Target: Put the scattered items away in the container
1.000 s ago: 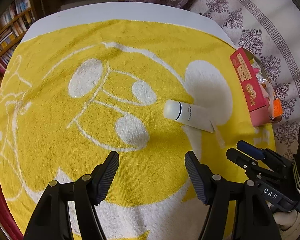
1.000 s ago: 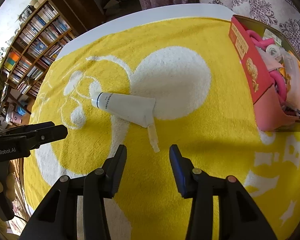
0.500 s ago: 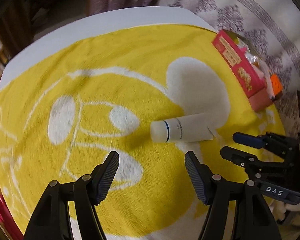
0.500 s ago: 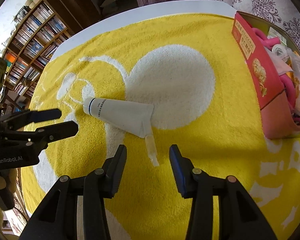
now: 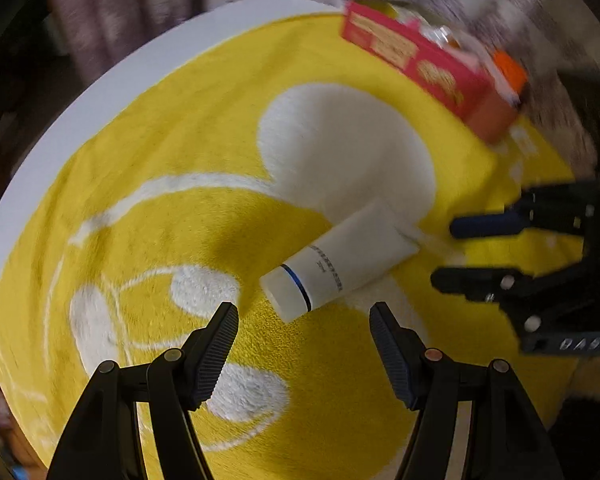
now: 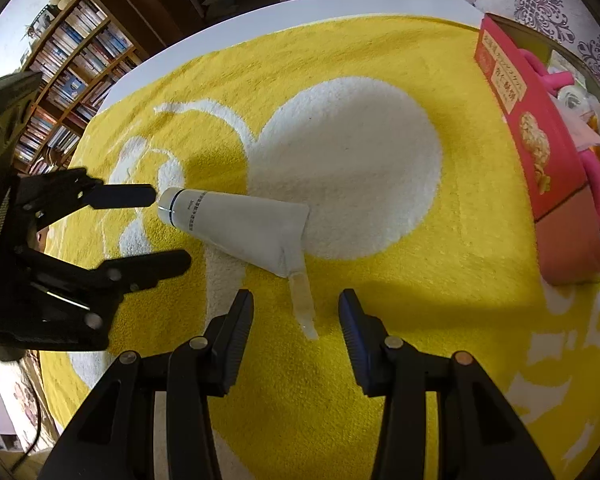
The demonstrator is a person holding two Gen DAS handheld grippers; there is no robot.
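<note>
White surface (image 6: 236, 24) lay under yellow towel (image 6: 380, 60) with white cartoon pattern. Red box (image 6: 540, 152) stood at towel's right edge, filled with pink and white items. White tube (image 6: 236, 224) lay flat mid-towel, cap toward left gripper (image 5: 304, 344), crimped end toward right gripper (image 6: 296, 312). Thin clear strip (image 6: 304, 304) lay below crimped end, between right jaws. Both jaws stood apart, clamped on nothing, no contact with tube.
</note>
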